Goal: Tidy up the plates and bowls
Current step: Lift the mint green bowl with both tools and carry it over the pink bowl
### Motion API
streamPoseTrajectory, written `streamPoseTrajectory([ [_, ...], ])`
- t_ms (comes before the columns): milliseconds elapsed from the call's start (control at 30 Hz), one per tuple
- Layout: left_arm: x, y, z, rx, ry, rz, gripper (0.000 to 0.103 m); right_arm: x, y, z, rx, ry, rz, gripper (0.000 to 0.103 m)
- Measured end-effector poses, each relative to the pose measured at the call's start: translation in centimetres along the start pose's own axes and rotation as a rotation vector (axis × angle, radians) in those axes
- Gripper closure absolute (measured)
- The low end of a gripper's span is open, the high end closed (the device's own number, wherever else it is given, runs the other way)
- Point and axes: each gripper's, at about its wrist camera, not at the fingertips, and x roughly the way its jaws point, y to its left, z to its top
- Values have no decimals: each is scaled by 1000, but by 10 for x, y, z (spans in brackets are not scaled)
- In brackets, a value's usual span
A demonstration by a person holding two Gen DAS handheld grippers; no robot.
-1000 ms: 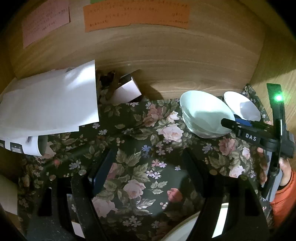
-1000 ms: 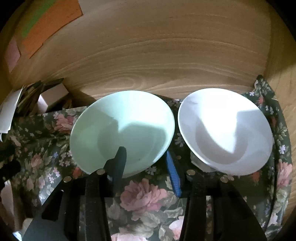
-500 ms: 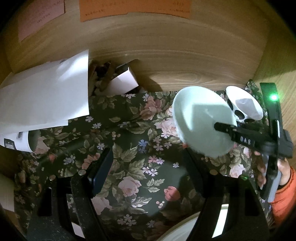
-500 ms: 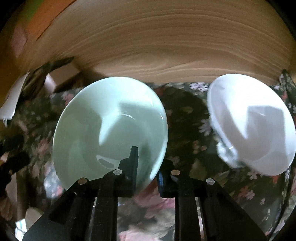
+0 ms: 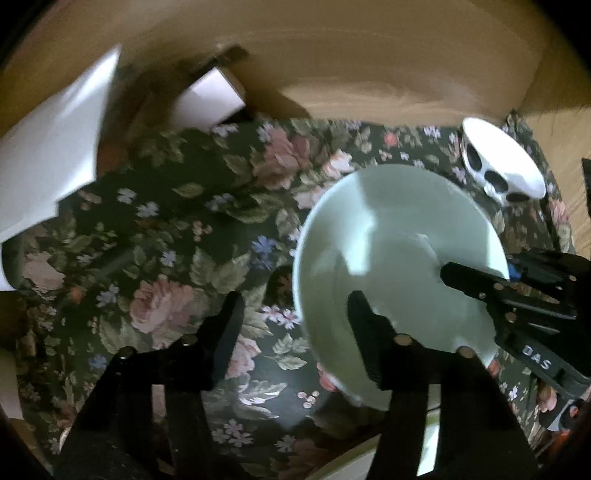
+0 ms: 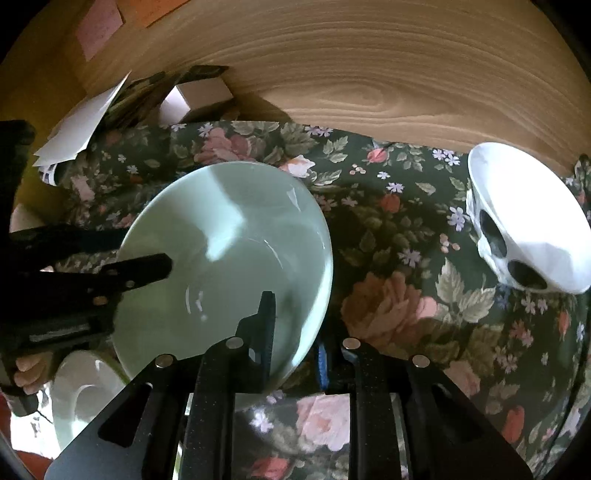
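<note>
Lifted off the floral table (image 6: 406,280) since a second ago, the pale green bowl (image 6: 229,254) is now hanging tilted, the right tool (image 6: 295,350) pinching its near rim. Beside it, the left tool (image 5: 295,325) is standing open, one finger crossing the bowl's front. Well apart, the white bowl (image 6: 528,210) is resting on the cloth's far right.

We are looking at a dark floral tablecloth (image 6: 399,295) lying against a pale wood-grain wall (image 6: 369,74), where pink and orange paper notes (image 6: 99,29) are hanging. White papers (image 5: 51,155) and a small white box (image 6: 199,98) are sitting at the back, with light falling in patches.
</note>
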Motion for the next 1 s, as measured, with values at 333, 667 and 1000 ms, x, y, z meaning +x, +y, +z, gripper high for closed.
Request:
streamPoseTrajectory([
  [333, 7, -15, -1, 50, 46, -29, 85, 3, -12, 4, 33, -39, 9, 82],
  [667, -17, -20, -7, 39, -16, -61, 85, -21, -13, 3, 65, -101, 0, 83],
  [1000, -67, -14, -20, 6, -130, -104, 85, -64, 8, 2, 40, -203, -6, 83],
])
